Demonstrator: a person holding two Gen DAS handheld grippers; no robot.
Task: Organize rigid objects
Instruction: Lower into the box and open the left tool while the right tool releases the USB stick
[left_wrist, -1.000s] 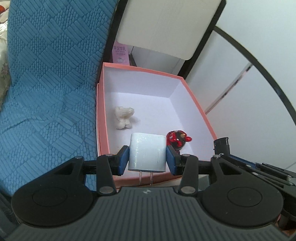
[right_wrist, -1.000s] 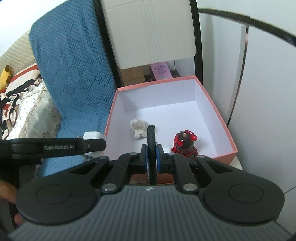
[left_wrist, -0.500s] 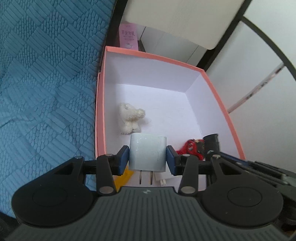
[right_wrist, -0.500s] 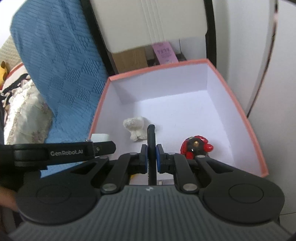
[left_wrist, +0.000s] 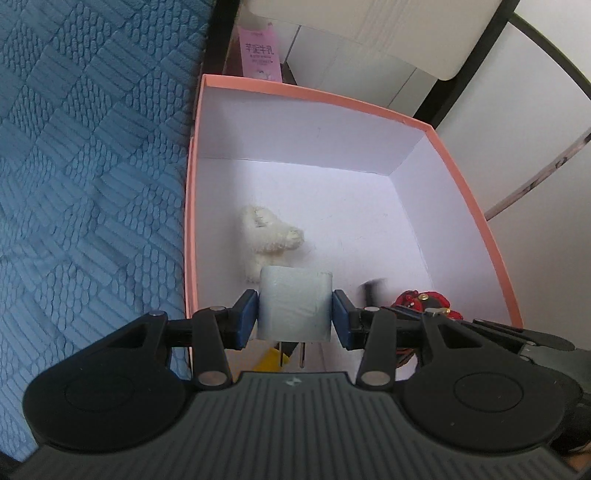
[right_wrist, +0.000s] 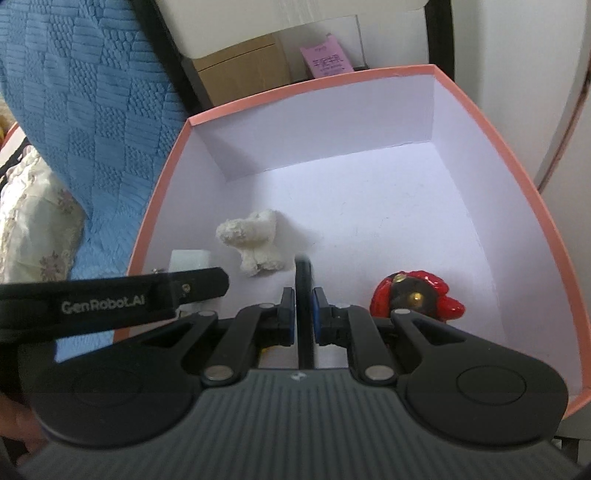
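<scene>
The left tool (left_wrist: 294, 316) is clamping a white plug adapter (left_wrist: 294, 302) across its flat sides, blue pads pressing on either face, with the two metal prongs pointing back toward the camera and down. It is hanging inside the pink box (left_wrist: 192, 206), low over the near-left part of the white floor, just beside the left wall. In the right wrist view the adapter (right_wrist: 190, 259) is showing only as a pale corner behind the left tool's arm.

The right tool (right_wrist: 303, 314) is gripping a thin black object (right_wrist: 303, 280) edge-on, its long axis running straight ahead along the fingers; what it is cannot be made out. This tool is sitting over the near-middle of the box, between the adapter on its left and a red and black figurine (right_wrist: 415, 293) just to its right.

Outward from both tools, a small white plush toy (left_wrist: 267, 240) is lying on the box floor just ahead of the adapter, and something yellow (left_wrist: 271, 360) is peeking out beneath the prongs. The far half of the floor is looking bare.

The relation that matters: both loads are already inside the rim, so the drop is probably straight down, and the left tool is closer to the wall and to the plush, leaving it the tighter landing spot.
</scene>
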